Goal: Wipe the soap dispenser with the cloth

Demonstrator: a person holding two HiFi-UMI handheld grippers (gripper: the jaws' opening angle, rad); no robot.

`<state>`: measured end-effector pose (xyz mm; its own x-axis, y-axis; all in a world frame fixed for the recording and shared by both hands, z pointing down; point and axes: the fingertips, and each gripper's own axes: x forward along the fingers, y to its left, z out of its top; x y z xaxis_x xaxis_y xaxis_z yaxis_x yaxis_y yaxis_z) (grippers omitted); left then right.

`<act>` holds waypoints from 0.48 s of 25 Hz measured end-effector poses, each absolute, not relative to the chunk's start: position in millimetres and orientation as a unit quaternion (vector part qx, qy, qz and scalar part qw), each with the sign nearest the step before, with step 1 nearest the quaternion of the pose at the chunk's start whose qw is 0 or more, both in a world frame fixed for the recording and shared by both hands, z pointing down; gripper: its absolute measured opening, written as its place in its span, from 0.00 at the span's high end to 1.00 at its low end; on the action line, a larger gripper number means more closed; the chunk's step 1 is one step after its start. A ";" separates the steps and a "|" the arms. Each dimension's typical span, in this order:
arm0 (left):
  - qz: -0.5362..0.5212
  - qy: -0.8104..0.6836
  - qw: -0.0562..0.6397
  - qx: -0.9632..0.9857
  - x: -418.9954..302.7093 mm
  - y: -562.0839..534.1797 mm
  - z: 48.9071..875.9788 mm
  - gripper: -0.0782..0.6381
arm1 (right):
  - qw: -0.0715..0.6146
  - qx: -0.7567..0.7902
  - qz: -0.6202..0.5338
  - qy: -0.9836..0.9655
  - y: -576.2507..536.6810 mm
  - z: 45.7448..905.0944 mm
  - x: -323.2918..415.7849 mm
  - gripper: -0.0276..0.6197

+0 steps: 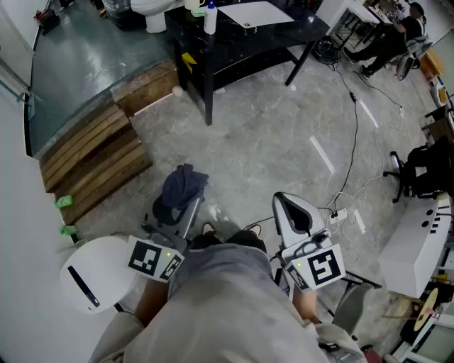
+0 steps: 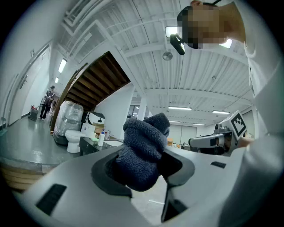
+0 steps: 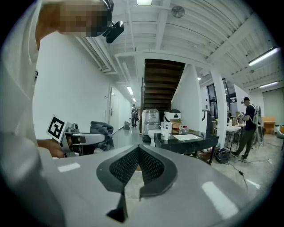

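A dark blue cloth (image 1: 181,187) is bunched up in my left gripper (image 1: 189,203), which is shut on it and held level over the floor. In the left gripper view the cloth (image 2: 144,148) fills the gap between the jaws of the left gripper (image 2: 143,167). My right gripper (image 1: 284,202) is shut with nothing in it, and in its own view the right gripper (image 3: 138,150) has its pads meeting. The white soap dispenser (image 1: 210,18) stands far ahead on a black table (image 1: 234,49). The same soap dispenser (image 3: 167,132) is small in the right gripper view.
A white sink basin (image 1: 254,13) sits on the black table, with a toilet (image 1: 152,10) behind it. Wooden steps (image 1: 92,152) lie to the left. Cables and a power strip (image 1: 339,213) cross the floor at the right. A person (image 3: 245,120) stands near desks far right.
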<state>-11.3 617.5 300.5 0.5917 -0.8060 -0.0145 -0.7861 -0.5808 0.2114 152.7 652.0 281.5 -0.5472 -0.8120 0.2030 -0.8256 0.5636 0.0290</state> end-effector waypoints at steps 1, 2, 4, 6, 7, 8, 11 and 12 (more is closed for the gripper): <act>-0.056 -0.446 0.095 0.888 -11.2 617.2 301.9 0.65 | 0.098 0.465 0.034 -0.879 652.1 281.8 151.2 0.96; -0.057 -0.444 0.098 0.889 -11.1 617.0 303.2 0.65 | 0.099 0.463 0.033 -0.880 652.3 282.0 149.8 0.96; -0.059 -0.442 0.102 0.889 -12.0 617.6 304.9 0.65 | 0.101 0.461 0.030 -0.881 653.6 282.6 147.2 0.96; -0.062 -0.442 0.102 0.889 -13.5 618.3 305.8 0.65 | 0.104 0.458 0.028 -0.882 655.1 284.0 145.2 0.96; -0.063 -0.443 0.102 0.889 -14.4 618.2 306.3 0.65 | 0.105 0.457 0.028 -0.883 655.2 285.0 144.3 0.96; -0.064 -0.443 0.103 0.888 -15.6 617.7 306.7 0.65 | 0.105 0.455 0.029 -0.884 654.8 286.0 143.0 0.96; -0.067 -0.445 0.106 0.887 -20.2 615.7 306.7 0.65 | 0.109 0.449 0.031 -0.886 651.5 286.5 137.7 0.96; -0.067 -0.445 0.107 0.887 -21.1 615.3 306.8 0.65 | 0.109 0.449 0.032 -0.886 650.4 286.3 136.8 0.96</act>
<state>-21.1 615.3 306.8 0.5953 -0.8032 -0.0239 -0.7746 -0.5815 0.2488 136.8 650.4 286.3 -0.5732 -0.7887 0.2224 -0.8026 0.5950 0.0416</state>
